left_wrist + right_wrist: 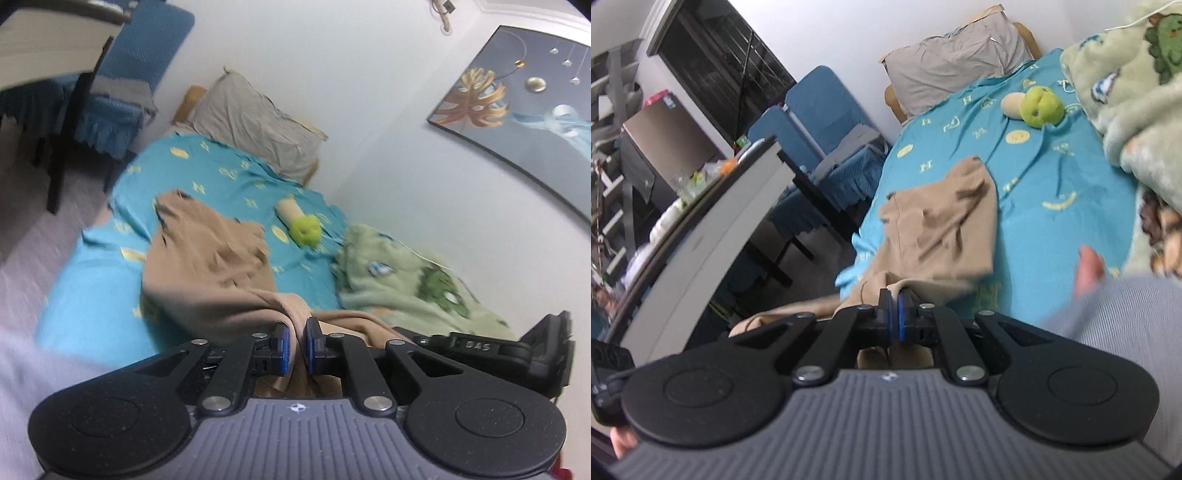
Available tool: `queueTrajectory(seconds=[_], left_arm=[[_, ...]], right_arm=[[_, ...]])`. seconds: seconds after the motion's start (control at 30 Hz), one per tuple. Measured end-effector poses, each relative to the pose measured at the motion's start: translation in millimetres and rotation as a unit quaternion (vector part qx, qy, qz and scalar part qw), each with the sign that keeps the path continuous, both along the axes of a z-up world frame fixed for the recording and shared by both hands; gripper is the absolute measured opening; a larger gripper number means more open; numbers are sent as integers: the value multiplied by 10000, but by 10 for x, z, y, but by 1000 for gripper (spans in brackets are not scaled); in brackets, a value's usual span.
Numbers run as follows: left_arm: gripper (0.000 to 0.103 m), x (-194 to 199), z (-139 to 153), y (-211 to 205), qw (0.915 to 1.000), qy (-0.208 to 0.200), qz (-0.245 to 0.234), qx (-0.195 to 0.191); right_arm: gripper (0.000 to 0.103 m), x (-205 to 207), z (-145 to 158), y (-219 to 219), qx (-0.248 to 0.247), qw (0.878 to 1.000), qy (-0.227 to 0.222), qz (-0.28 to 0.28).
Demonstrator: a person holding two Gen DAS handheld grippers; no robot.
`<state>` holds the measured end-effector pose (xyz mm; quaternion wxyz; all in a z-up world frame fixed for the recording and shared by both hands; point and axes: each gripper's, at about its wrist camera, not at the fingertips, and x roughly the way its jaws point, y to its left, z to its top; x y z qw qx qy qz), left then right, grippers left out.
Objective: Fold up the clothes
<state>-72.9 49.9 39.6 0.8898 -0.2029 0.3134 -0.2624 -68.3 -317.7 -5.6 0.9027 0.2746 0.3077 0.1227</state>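
Note:
A tan garment (pixel 210 266) lies spread over the blue bedsheet (pixel 96 280), its near edge lifted off the bed. My left gripper (pixel 297 343) is shut on a bunched fold of that garment. In the right wrist view the same tan garment (pixel 942 229) drapes from the bed edge toward me. My right gripper (pixel 895 314) is shut on another part of its near edge. The other gripper's black body (pixel 517 350) shows at the right of the left wrist view.
A grey pillow (pixel 255 122) lies at the bed's head. A green plush toy (pixel 304 227) and a light green blanket (pixel 413 280) lie near the wall. Blue-covered chairs (pixel 820 122) and a table (pixel 701 229) stand beside the bed.

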Motion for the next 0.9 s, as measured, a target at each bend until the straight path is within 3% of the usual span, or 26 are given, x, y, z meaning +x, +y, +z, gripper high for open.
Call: queueTrajectory(seconds=[0.2,0.37,0.5,0.63,0.77,0.9], left_arm=[[10,1000,33,-161,9987,-105,202,465],[10,1765,-120,-451,9921,-295,380,1162],[11,2318,-502,-645,9854,-265,429,1626],[11,2764,-1024,-702,9829,-55,477,1778],[15,2983,-1438,-738,9791,138,505,1963],[16,3087,-1582,-815,9740,218,353,2226]], right_arm=[[6,891,-9,-34,-138,9998,98,-75],[6,1683,-215,-18,-307,9988,340,-193],[6,2238,-540,24,-558,9959,666,-267],[7,2609,-903,111,-1004,9905,904,-244],[7,2823,-1196,170,-1258,9854,1124,-252],[8,2942,-1314,232,-1407,9818,1252,-246]])
